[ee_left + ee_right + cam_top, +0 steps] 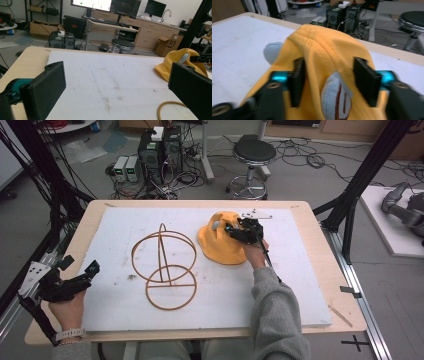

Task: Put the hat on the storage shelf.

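Fingers point(297, 80) of the right gripper point(329, 82) straddle a raised fold of the yellow hat point(322, 47), one black pad on each side of the cloth, with a pale blue patch bearing a brown mark between them. Both pads sit against the fabric and the fold bulges up between them, so the jaws are closed on the hat. Seen from the high view, this right gripper point(235, 231) lies at the hat's 3 o'clock side, its grey plate pointing toward 1 o'clock, and the person's grey sleeve point(272, 305) runs back to 6 o'clock.

On the white board point(225, 290) the hat point(217, 245) sits right of centre, toward 1 o'clock from the board's middle. At its 9 o'clock, near but apart, stands the wire frame point(165, 266): two tan rings, one flat on the board and one tilted up, joined by a tall loop.

At the table's 8 o'clock corner the left gripper point(82, 275) rests in the left hand point(67, 312), off the board's edge and well apart from the hat. In its own view its jaws stand wide apart with nothing between them, the left gripper point(117, 82) looking across the bare board toward the hat point(175, 62) at 2 o'clock, a curve of the frame point(170, 106) at 5 o'clock.

Beyond the table, a stool point(254, 152) stands on the floor at 12 o'clock.
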{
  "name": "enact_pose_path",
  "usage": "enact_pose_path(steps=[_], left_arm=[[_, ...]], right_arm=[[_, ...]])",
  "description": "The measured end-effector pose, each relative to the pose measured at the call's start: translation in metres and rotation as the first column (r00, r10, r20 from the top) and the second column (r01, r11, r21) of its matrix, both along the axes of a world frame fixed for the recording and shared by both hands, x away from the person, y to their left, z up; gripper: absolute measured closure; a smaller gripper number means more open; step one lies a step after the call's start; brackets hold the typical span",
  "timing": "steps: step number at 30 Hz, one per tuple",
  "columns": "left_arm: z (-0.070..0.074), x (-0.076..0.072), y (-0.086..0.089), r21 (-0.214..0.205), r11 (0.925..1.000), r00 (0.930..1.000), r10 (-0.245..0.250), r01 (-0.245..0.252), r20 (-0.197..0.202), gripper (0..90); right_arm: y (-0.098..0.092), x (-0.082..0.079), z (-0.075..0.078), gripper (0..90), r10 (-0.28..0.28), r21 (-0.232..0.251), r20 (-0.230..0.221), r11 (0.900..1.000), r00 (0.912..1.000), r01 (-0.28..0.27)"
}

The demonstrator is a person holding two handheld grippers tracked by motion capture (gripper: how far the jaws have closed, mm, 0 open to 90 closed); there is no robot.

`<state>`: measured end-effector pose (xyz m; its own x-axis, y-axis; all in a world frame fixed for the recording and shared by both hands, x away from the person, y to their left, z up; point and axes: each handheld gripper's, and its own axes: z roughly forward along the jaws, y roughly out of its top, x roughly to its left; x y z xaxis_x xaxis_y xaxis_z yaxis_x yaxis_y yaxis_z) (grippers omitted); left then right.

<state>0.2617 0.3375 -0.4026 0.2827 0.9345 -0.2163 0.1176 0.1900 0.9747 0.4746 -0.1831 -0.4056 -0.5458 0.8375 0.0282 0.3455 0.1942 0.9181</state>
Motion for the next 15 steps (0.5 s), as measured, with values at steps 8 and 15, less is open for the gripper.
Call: enact_pose_path(steps=[8, 15], left_arm=[[-0.0007, -0.0006, 0.0021, -0.005, 1.0, 1.0, 0.008, -0.008, 0.0, 1.7], [-0.0008, -0.0008, 0.0021, -0.004, 1.0, 1.0, 0.008, -0.008, 0.002, 1.7]], right_arm=[[0.0057, -0.0054, 0.0037, 66.4, 0.032, -0.085, 0.047, 0.996, 0.9984, -0.028], [0.0055, -0.0062, 0.0046, 69.6, 0.038, -0.089, 0.039, 0.9954, 0.9985, -0.035]])
